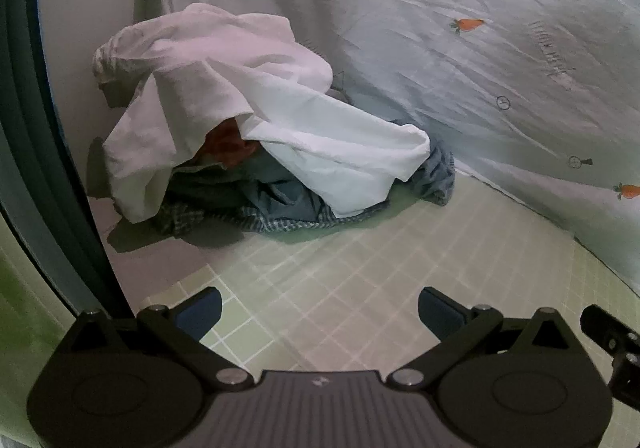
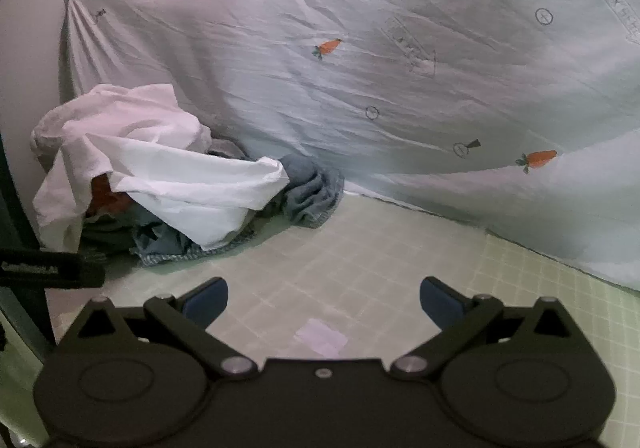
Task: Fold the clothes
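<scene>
So you had both grippers, left gripper (image 1: 320,312) and right gripper (image 2: 324,302), spread apart and empty. Ahead and left sat the clothes pile (image 1: 256,152), white shirt (image 2: 160,168) topmost. Judging by that, nothing was picked yet; your next move called for pinching the shirt's edge.

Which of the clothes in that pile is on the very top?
The white garment is on top. It drapes over the orange piece, the blue clothes and the checked one.

Carrot-print sheet (image 2: 360,68) drapes behind green checked surface (image 2: 520,288).

Crumpled clothes pile (image 1: 256,152), white garment (image 2: 160,176) draped over blue ones.
</scene>
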Demonstrator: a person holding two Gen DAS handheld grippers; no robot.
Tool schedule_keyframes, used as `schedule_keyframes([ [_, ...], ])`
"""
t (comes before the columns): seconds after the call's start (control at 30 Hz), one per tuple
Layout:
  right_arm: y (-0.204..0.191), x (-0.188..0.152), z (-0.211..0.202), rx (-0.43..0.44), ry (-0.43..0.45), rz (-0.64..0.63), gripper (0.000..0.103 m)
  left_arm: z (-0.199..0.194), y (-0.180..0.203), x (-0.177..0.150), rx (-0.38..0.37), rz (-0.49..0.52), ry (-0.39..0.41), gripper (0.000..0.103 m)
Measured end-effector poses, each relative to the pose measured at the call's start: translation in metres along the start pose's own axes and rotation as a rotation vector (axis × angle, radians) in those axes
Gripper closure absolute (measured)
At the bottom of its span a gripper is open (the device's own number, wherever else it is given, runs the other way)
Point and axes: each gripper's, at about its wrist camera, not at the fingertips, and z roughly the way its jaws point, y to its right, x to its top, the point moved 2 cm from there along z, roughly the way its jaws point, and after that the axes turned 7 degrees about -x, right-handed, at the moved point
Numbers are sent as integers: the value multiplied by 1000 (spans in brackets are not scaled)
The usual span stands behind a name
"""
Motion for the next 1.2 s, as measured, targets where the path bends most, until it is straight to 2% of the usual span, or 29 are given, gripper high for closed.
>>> schedule_keyframes([
  [0.23, -1, -3, 23, -20, -57, 4, 0, 14, -7, 8, 14, -10, -27, 0],
  [0.43, -4, 11, 61, 6, -114, 45, 0, 41, -23, 24, -22, -68, -76, 2],
  [0.57, -10, 31, 95, 40, -137, 96, 0, 65, -53, 51, -33, -187, -82, 4],
  [0.77, -41, 77, 171, 101, -159, 165, 0, 98, -123, 117, -18, -384, 27, 6],
  [0.87, -56, 99, 219, 182, -209, 293, 0, 119, -162, 146, -88, -568, 71, 6],
  [1.0, -69, 117, 287, 277, -342, 583, 1, 144, -194, 168, -167, -811, 107, 6],
  [1.1, -81, 115, 330, 296, -464, 758, 4, 163, -206, 179, -173, -912, 110, 7],
  [1.17, -90, 109, 354, 292, -535, 841, 5, 178, -213, 184, -135, -945, 80, 15],
  [1.2, -95, 104, 364, 286, -574, 857, 7, 185, -215, 184, -121, -969, 59, 23],
])
